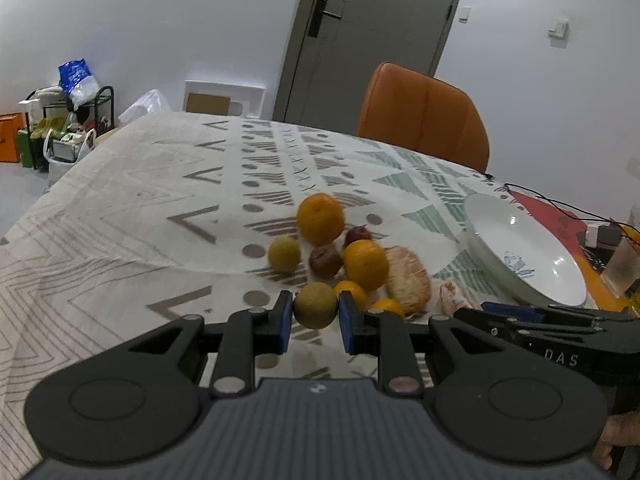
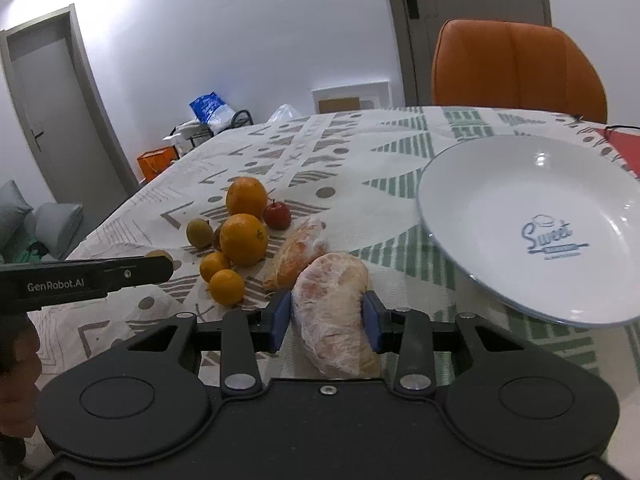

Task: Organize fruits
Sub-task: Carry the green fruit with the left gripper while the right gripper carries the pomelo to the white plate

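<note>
A small green fruit [image 1: 315,305] was clamped between the pads of the left gripper [image 1: 315,316], just above the tablecloth [image 1: 120,208]. A peeled pomelo segment [image 2: 334,312] was seemingly pinched by the right gripper [image 2: 329,316], near the white plate [image 2: 480,184].

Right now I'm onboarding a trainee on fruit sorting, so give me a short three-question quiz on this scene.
1. True or false: the left gripper is shut on a small green-brown fruit.
2. What is between the right gripper's pads? A) an orange B) a peeled pomelo piece C) the red fruit
3. Fill in: the white plate holds ____ fruit.

Key: 1 true; 2 B; 3 no
</note>
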The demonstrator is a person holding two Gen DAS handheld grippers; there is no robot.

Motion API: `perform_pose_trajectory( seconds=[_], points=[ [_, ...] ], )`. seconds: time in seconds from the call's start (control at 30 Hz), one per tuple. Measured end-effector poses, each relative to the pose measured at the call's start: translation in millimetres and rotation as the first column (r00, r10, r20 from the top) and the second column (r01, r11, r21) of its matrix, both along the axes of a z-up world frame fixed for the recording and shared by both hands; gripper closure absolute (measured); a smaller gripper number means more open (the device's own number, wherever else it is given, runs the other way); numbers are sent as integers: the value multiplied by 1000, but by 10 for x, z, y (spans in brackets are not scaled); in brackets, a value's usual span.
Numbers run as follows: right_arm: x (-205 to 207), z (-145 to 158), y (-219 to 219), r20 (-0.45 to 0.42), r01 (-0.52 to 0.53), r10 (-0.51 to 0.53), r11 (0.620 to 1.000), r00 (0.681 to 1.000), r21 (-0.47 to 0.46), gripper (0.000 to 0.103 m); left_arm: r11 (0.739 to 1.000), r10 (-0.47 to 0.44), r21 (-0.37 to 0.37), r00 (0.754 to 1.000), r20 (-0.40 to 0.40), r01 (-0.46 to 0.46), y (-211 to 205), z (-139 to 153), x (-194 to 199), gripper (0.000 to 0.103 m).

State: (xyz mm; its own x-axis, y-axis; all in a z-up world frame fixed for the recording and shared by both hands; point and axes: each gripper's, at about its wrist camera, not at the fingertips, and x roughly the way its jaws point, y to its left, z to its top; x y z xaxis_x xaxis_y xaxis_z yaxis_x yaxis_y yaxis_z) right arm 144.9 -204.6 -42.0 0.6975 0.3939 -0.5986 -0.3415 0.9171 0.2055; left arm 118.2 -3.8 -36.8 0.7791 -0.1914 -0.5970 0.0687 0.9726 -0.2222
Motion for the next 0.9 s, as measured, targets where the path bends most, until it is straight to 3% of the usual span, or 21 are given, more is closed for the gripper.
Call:
perform_pose_trajectory(
  seconds=[0.57, 0.9],
  points=[
    [-146, 308, -306, 98, 45, -52, 996, 994, 70, 67, 996, -83, 32, 996, 40, 82, -402, 177, 86, 80],
    [-120, 330, -538, 116, 107, -115, 992, 987, 73, 67, 990, -131, 53, 989, 65, 128, -648, 277, 179, 80]
  ],
)
